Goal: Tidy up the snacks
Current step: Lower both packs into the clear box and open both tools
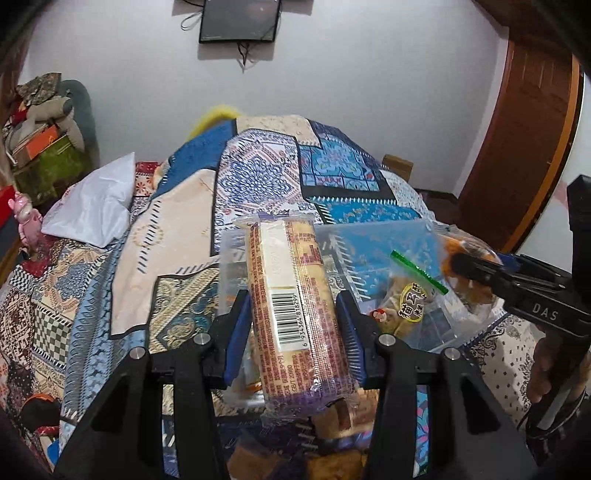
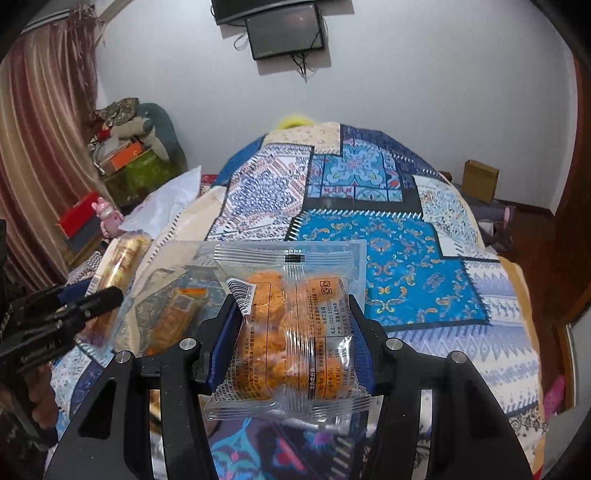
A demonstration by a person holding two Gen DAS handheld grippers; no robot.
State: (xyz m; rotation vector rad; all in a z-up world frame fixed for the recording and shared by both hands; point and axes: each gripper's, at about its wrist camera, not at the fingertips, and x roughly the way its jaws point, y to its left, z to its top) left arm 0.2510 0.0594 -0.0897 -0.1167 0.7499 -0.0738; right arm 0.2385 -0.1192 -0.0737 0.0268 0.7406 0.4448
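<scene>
Glossy plastic snack wrappers (image 1: pixel 299 314); matt cloth bedspread (image 2: pixel 402 258)

- A home bedroom: a bed (image 2: pixel 424 258) takes up most of the room, under a patchwork quilt (image 1: pixel 258 177) in blue and cream.
- A small screen (image 2: pixel 286 35) hangs on the white wall.
- Striped curtains (image 2: pixel 44 147), a wooden door (image 1: pixel 517 147), and piled boxes with soft toys (image 1: pixel 44 122) in the corner.

The letters "DAS" are printed in white on the black body of the right gripper (image 1: pixel 461 264). A barcode numbered "6 934364 818299" is carried on the long biscuit pack (image 1: pixel 295 314). Chinese characters are shown on a small round-labelled snack (image 1: pixel 410 306). A partly legible barcode is printed on the orange snack packet (image 2: pixel 291 332).
</scene>
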